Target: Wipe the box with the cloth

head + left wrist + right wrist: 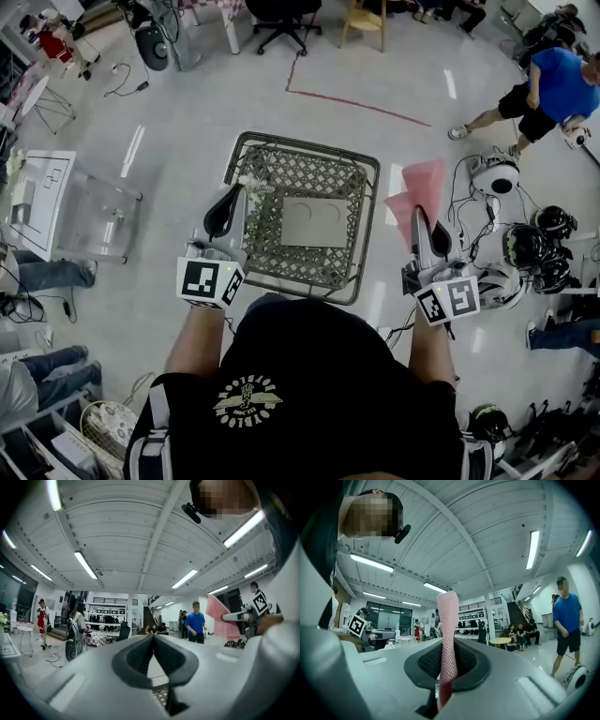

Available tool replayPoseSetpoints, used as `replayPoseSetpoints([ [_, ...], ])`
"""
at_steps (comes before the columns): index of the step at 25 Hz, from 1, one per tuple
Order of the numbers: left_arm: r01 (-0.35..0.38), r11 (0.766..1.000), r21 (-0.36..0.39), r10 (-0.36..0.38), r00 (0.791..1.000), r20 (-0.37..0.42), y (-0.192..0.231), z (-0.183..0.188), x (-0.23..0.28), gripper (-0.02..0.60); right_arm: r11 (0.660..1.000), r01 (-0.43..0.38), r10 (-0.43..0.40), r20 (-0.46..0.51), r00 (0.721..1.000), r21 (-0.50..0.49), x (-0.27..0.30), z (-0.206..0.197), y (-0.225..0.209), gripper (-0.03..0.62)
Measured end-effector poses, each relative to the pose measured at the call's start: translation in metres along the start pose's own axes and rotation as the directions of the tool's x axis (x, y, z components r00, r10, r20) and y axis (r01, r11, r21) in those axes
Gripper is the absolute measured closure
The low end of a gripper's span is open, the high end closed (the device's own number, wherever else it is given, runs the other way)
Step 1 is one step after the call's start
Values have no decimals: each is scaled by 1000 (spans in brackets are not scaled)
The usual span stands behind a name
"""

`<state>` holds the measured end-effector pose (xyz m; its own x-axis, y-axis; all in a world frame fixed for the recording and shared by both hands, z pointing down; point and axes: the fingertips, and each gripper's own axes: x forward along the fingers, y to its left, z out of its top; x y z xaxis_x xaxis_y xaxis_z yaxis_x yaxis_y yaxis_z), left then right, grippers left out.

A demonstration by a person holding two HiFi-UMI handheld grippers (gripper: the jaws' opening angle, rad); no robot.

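Grips a pink cloth (448, 616) in the right hand-held gripper (449, 646): jaws pressed onto its lower fold, with the rest rising past the tips as a narrow strip. Holds the left hand-held gripper (153, 638) with jaws together, tips touching.

In the head view, carries the pink cloth (419, 190) right of centre, spread above the right hand-held gripper (417, 216), beyond the right edge of the table (300, 267) and over the floor (169, 122). Holds the left hand-held gripper (234, 190) at the table's left edge, just beside a small pale sprig-like thing (257, 190), too small to tell.

Further in, at the middle of the metal lattice top: the flat grey box (314, 222), lying level, two faint round marks on its upper face, well apart from the cloth. At left of frame, on the floor: a clear container (98, 217), contents not discernible.

Reaches both forearms forward from the dark-shirted torso at the bottom of the frame, roughly parallel, marker cubes turned up toward the camera, both jaw ends pointing toward the top of the frame.
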<state>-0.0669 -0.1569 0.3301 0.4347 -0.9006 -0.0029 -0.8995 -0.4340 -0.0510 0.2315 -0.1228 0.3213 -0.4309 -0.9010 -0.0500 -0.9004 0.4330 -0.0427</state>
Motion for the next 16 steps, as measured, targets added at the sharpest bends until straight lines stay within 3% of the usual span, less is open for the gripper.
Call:
replayPoseSetpoints([
  [16, -10, 1000, 3, 10, 1000, -21, -9, -7, 5, 581, 999, -11, 12, -33, 999, 46, 2, -14, -14, 577],
])
